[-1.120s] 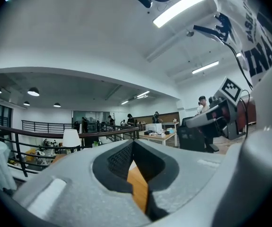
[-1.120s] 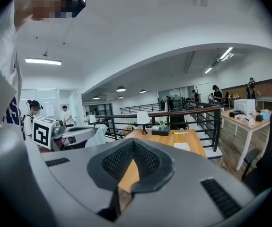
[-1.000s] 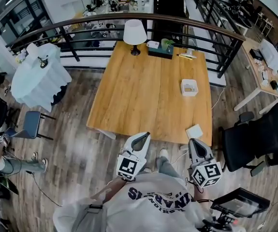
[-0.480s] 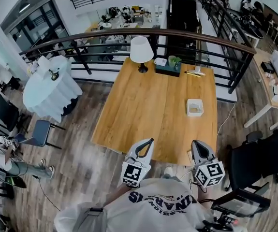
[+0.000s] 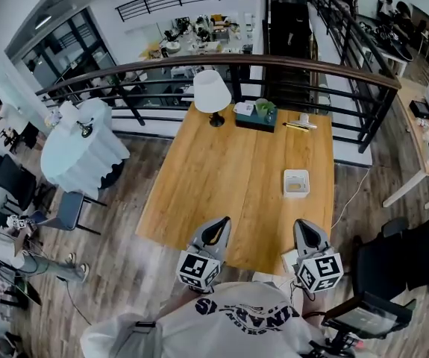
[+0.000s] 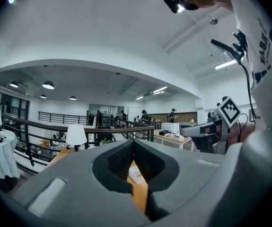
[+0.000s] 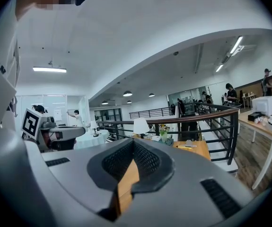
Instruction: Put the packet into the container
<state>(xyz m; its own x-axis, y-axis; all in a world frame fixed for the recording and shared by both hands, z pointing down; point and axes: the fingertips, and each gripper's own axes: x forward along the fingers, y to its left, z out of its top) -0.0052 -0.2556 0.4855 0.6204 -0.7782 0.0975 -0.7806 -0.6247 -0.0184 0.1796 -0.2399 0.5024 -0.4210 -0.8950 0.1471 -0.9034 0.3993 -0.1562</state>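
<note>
A white container (image 5: 296, 183) with something brownish inside stands on the right part of the wooden table (image 5: 229, 177). The flat white packet (image 5: 288, 259) lies at the table's near right corner, partly behind my right gripper (image 5: 304, 225), and shows between the left jaws as the packet (image 6: 136, 174). My left gripper (image 5: 220, 222) hovers over the near edge, left of the packet. Both point up and away from me. The left gripper (image 6: 133, 141) and the right gripper (image 7: 133, 141) have their tips together, with nothing between them.
At the table's far end stand a white lamp (image 5: 210, 92), a dark box with a plant (image 5: 256, 116) and some pens (image 5: 298, 125). A curved railing (image 5: 311, 66) runs behind. A cloth-covered round table (image 5: 83, 144) is left; a black chair (image 5: 404, 263) is right.
The head view has tipped upward, so the table, packet and both grippers sit lower in the picture. Both grippers stay shut near the table's near edge.
</note>
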